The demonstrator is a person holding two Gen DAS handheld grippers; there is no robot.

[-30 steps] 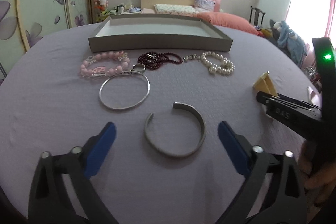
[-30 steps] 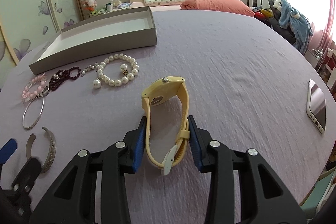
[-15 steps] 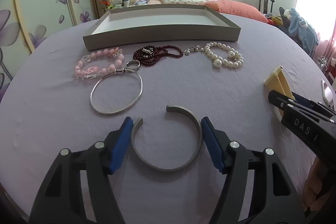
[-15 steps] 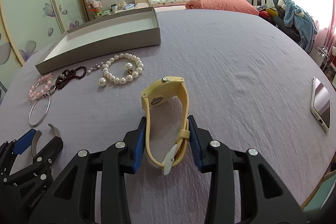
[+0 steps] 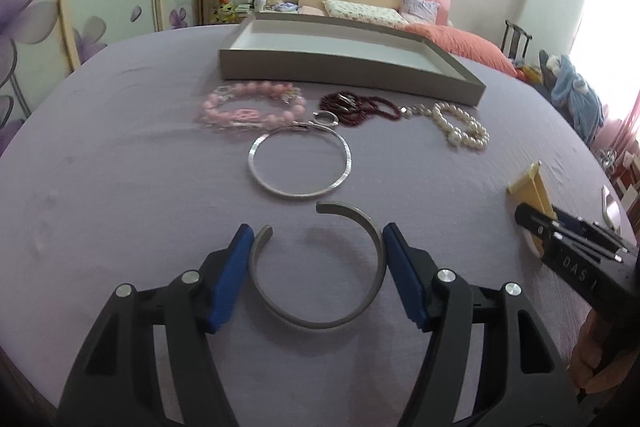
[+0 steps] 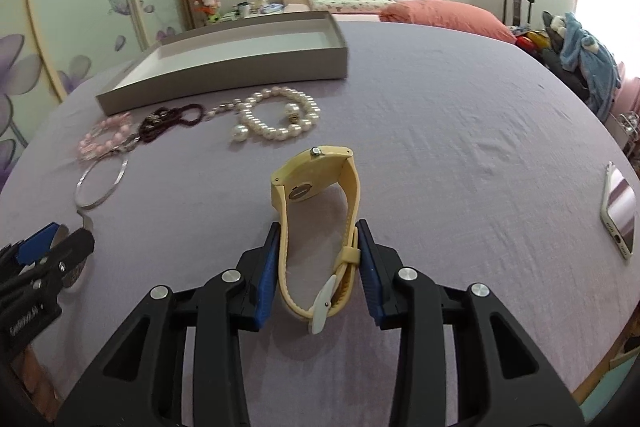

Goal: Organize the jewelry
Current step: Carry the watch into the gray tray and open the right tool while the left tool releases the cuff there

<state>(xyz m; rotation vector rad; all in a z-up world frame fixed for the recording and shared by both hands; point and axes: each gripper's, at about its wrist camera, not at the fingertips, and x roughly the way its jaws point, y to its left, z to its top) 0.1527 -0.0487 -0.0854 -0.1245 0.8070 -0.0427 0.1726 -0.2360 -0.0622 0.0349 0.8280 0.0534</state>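
Note:
My left gripper [image 5: 318, 275] has closed around a grey open cuff bracelet [image 5: 318, 319] lying on the purple cloth, both blue pads touching its sides. My right gripper [image 6: 318, 263] is shut on a yellow wristwatch [image 6: 316, 223], held upright just above the cloth. Beyond lie a thin silver bangle [image 5: 298, 163], a pink bead bracelet [image 5: 252, 109], a dark red bead string [image 5: 358, 105] and a pearl bracelet [image 5: 462, 125]. An empty grey tray [image 5: 344, 67] stands behind them. The right gripper with the watch [image 5: 532, 187] shows at the right of the left wrist view.
A phone [image 6: 620, 211] lies on the cloth at the far right. The purple cloth [image 6: 460, 131] covers the round table. A bed with pink pillows [image 6: 440, 13] and a chair with clothes [image 6: 580, 55] stand beyond the table.
My left gripper moved forward around the cuff bracelet and its jaws closed onto it. The right gripper kept its hold on the watch and barely moved.

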